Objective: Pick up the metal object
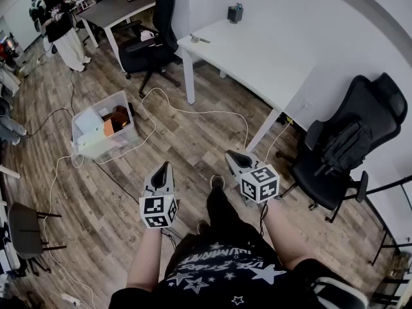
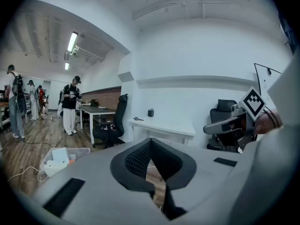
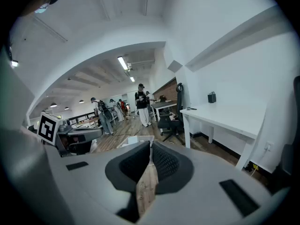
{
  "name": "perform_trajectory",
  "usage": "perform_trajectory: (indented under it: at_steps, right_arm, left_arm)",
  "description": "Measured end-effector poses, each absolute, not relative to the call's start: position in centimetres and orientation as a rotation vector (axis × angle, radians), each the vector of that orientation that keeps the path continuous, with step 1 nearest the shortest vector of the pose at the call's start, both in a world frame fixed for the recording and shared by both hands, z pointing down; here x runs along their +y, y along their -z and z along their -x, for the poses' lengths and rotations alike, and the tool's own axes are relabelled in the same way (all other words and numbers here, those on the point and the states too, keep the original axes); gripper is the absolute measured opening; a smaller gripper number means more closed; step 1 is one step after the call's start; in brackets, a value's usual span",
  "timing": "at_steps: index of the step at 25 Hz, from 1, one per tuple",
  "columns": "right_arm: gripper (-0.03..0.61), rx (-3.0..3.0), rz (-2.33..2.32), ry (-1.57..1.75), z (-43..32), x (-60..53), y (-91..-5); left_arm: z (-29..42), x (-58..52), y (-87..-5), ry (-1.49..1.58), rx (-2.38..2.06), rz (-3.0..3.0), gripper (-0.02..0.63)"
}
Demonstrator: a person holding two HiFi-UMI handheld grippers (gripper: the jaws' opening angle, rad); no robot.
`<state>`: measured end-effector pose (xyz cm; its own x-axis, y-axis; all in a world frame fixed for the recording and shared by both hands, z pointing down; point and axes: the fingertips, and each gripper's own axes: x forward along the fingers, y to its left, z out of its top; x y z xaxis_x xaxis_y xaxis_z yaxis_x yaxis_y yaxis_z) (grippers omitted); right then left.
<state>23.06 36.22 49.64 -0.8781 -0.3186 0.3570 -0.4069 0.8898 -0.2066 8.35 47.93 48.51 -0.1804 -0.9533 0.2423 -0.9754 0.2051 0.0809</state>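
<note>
Grey plastic left gripper (image 1: 165, 166) and right gripper (image 1: 232, 155) hung low, fingers clenched empty: white tabletop (image 1: 277, 63) at one o'clock not yet reached.

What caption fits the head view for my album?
Person holds left gripper and right gripper, both shut and empty, facing a white desk.

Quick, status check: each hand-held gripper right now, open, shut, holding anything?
Left hand-held gripper: closed, nothing between its jaws.
Right hand-held gripper: closed, nothing between its jaws.
</note>
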Motion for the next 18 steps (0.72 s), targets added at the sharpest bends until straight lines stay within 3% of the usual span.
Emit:
perform_trajectory:
  at_steps: [18]
  right_arm:
    - [0.054, -2.744, -0.565, -0.439, -20.2, 32.0, -50.8]
  left_arm:
    - [-5.4, 44.1, -49.7, -0.134, -2.209, -1.802, 0.020]
